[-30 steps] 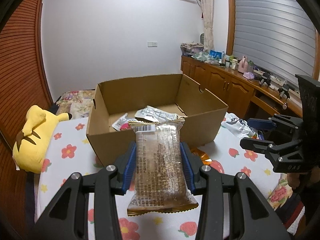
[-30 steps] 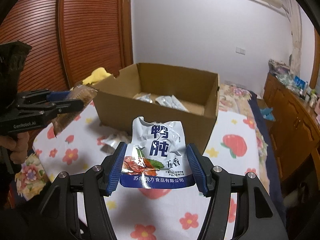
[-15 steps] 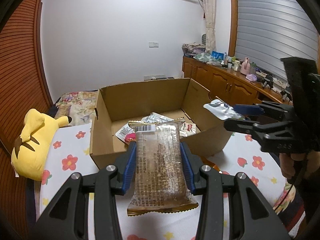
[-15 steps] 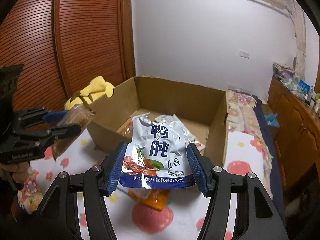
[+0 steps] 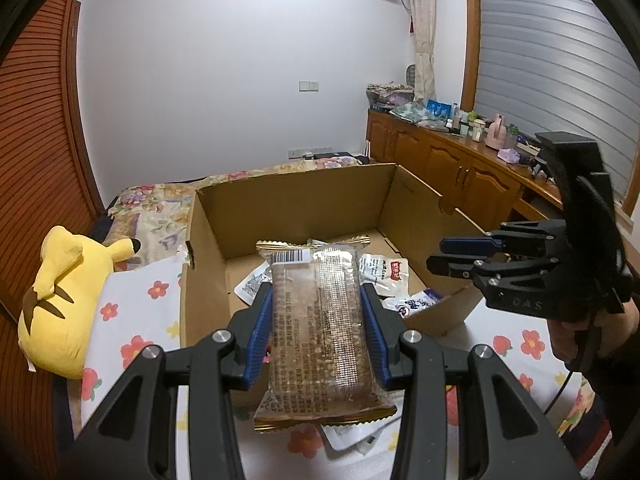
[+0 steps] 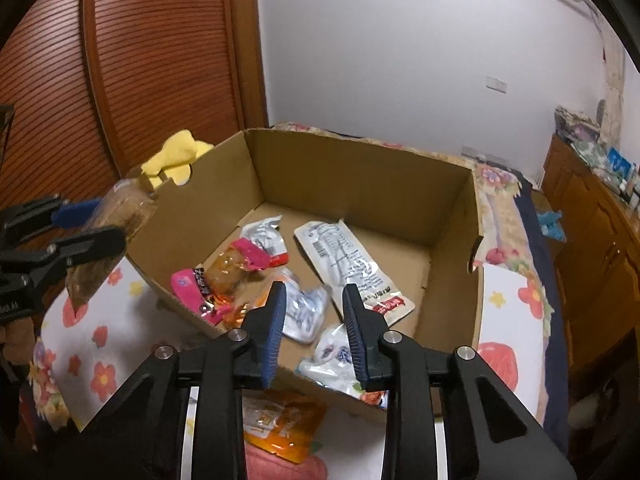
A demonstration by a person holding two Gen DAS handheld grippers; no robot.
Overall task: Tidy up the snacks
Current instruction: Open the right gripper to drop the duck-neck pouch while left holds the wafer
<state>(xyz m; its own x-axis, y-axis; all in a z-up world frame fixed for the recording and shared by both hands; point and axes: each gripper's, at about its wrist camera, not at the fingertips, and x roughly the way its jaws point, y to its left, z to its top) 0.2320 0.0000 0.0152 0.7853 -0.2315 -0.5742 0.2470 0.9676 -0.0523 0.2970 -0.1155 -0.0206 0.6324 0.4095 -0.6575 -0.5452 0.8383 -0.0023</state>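
Observation:
An open cardboard box (image 5: 304, 200) (image 6: 360, 184) stands on the flowered cloth and holds several snack packets. My left gripper (image 5: 318, 320) is shut on a brown bar in a clear wrapper (image 5: 320, 332), held just before the box's near wall; it also shows in the right wrist view (image 6: 80, 232). My right gripper (image 6: 314, 322) is open and empty over the box's near right corner, seen from the side in the left wrist view (image 5: 444, 256). The white and blue pouch (image 6: 336, 354) lies in the box below it.
A yellow plush toy (image 5: 64, 292) lies left of the box. An orange packet (image 6: 280, 428) and a white packet (image 5: 352, 436) lie on the cloth in front of the box. A wooden cabinet (image 5: 460, 176) runs along the right wall.
My right gripper moved over the box, opened and let go of the white and blue pouch, which now lies in the box. My left gripper moved closer to the box with the bar.

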